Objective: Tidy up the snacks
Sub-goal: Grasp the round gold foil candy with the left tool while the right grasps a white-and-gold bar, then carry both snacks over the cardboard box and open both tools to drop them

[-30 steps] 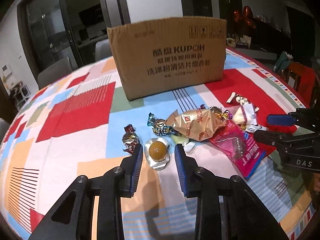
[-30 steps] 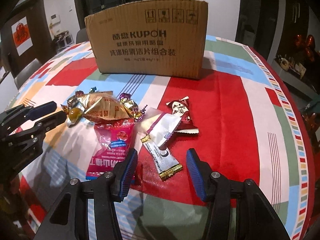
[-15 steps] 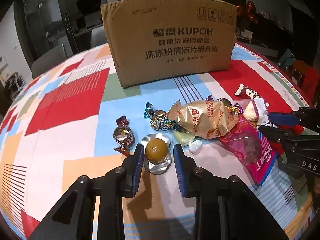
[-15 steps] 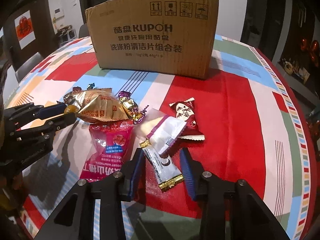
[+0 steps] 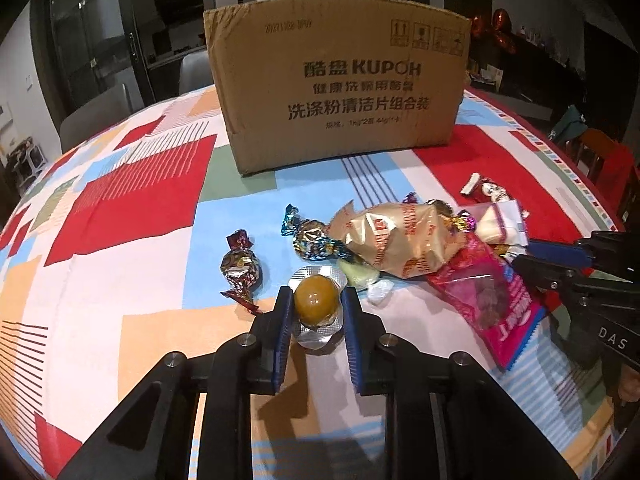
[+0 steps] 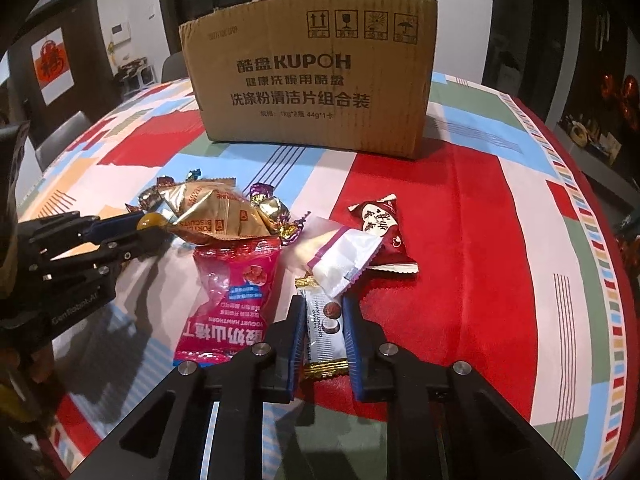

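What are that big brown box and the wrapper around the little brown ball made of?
The box looks like matte corrugated cardboard: fluted ridges show along its rim. The wrapper under the brown ball seems to be crinkled, shiny silver foil, perhaps with a clear plastic dome.

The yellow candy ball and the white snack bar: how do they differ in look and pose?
The candy ball is round, amber and sits in a silver foil blister; the snack bar is a flat, long white wrapper with gold crimped ends. The ball lies apart from other snacks; the bar's far end is tucked under a white packet. The ball sits between the left gripper fingers, the bar between the right gripper fingers. Both rest on the tablecloth, jaws narrowed around them.
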`<state>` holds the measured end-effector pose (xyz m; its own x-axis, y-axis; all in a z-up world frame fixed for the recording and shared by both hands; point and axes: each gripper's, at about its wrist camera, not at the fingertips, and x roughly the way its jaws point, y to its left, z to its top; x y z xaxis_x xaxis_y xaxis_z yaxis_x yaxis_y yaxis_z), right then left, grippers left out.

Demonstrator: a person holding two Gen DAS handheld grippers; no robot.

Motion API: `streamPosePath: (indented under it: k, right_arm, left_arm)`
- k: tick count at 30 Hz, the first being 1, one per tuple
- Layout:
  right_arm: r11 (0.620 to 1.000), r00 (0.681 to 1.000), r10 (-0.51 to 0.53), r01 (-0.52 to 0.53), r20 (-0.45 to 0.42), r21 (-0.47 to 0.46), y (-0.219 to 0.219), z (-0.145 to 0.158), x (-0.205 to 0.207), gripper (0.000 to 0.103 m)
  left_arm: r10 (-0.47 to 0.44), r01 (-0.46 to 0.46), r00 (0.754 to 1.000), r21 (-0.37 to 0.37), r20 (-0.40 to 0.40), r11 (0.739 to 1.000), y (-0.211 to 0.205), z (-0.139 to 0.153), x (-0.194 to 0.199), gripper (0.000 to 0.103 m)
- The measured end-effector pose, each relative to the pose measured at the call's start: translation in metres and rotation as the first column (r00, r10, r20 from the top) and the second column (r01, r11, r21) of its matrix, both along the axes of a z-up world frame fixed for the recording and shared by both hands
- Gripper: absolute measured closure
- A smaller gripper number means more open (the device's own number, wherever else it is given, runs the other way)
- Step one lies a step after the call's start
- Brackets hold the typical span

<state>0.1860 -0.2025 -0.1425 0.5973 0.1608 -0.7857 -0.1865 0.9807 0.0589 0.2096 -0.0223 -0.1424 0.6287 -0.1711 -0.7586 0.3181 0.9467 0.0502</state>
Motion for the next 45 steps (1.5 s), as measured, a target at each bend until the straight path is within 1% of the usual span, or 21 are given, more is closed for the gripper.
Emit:
streamPosePath:
  k: [5, 10, 20, 25, 32, 37, 40, 42, 45]
  right_arm:
    - [1.0, 1.0, -0.003, 0.003, 0.02, 0.024, -0.002, 0.009, -0.008, 0.083]
    - [0.999, 0.999, -0.001, -0.001, 0.05, 0.047, -0.002, 0.021, -0.017, 0.083]
    - [0.996, 0.987, -0.021, 0.006, 0.16, 0.091, -0.006, 0.059, -0.028, 0.083]
    - [0.994, 0.976, -0.025, 0.001, 0.218, 0.111, -0.007, 0.081, -0.025, 0.083]
    - [0.994, 0.952, -0.014, -0.02, 0.306, 0.11, -0.002, 0.113, -0.015, 0.083]
    - [0.993, 0.934, -0.019, -0.025, 0.356, 0.118, -0.001, 0.137, -0.002, 0.083]
    - [0.99, 0.931, -0.031, -0.021, 0.363, 0.138, -0.002, 0.151, 0.01, 0.083]
    - [0.987, 0.934, -0.04, -0.018, 0.355, 0.158, -0.004, 0.16, 0.019, 0.083]
    - [0.986, 0.936, -0.042, -0.017, 0.349, 0.164, -0.005, 0.172, 0.03, 0.083]
  left_arm:
    - [-0.007, 0.006, 1.0, -0.041, -0.011, 0.999, -0.001, 0.009, -0.01, 0.078]
    - [-0.01, 0.011, 1.0, -0.066, 0.012, 0.998, -0.002, 0.024, -0.022, 0.078]
    - [-0.016, 0.026, 0.994, -0.087, 0.107, 0.996, -0.003, 0.06, -0.035, 0.078]
    - [-0.017, 0.036, 0.985, -0.102, 0.174, 0.994, -0.003, 0.083, -0.037, 0.078]
    - [-0.019, 0.048, 0.965, -0.104, 0.263, 0.993, 0.001, 0.114, -0.026, 0.078]
    - [-0.013, 0.05, 0.952, -0.116, 0.307, 0.992, 0.002, 0.14, -0.011, 0.078]
    - [-0.013, 0.052, 0.952, -0.119, 0.307, 0.992, 0.002, 0.155, 0.001, 0.078]
    - [-0.016, 0.055, 0.955, -0.124, 0.296, 0.991, 0.001, 0.164, 0.01, 0.078]
    - [-0.011, 0.052, 0.962, -0.142, 0.275, 0.988, 0.002, 0.178, 0.022, 0.078]
